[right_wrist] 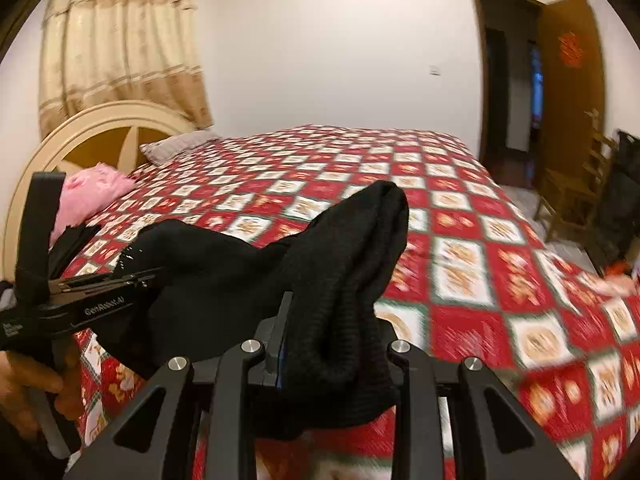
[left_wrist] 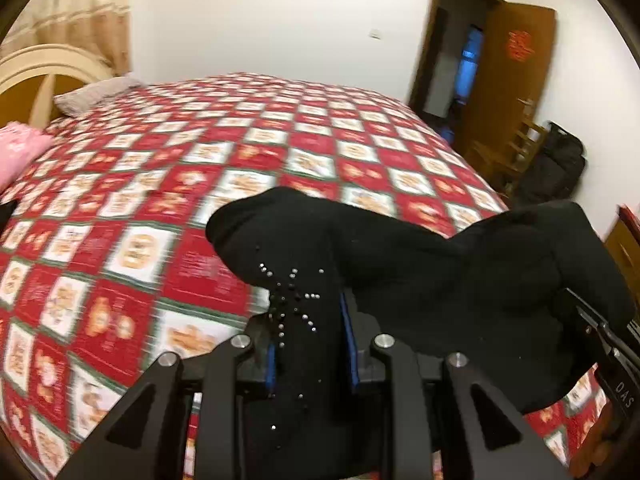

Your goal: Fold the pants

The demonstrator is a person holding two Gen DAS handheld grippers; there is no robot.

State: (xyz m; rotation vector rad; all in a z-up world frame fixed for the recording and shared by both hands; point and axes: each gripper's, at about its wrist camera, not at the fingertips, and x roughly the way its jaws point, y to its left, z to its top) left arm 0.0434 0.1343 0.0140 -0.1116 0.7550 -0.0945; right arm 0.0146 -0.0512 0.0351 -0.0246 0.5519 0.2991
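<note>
Now, left hand-held gripper (left_wrist: pixel 308 344) clamped on black pants (left_wrist: pixel 400 264), right hand-held gripper (right_wrist: pixel 332 344) likewise, above bed (left_wrist: pixel 160 184)

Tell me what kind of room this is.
Most likely a home bedroom. A big bed with a red checked cover fills the view, with a curved headboard and a pink pillow at its far end, curtains behind, and a wooden door standing open.

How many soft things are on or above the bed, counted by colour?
Black: 1, the pants, held above the bed by the left gripper and the right gripper
Pink: 1, a cloth
Grey: 1, a pillow
Total: 3
</note>
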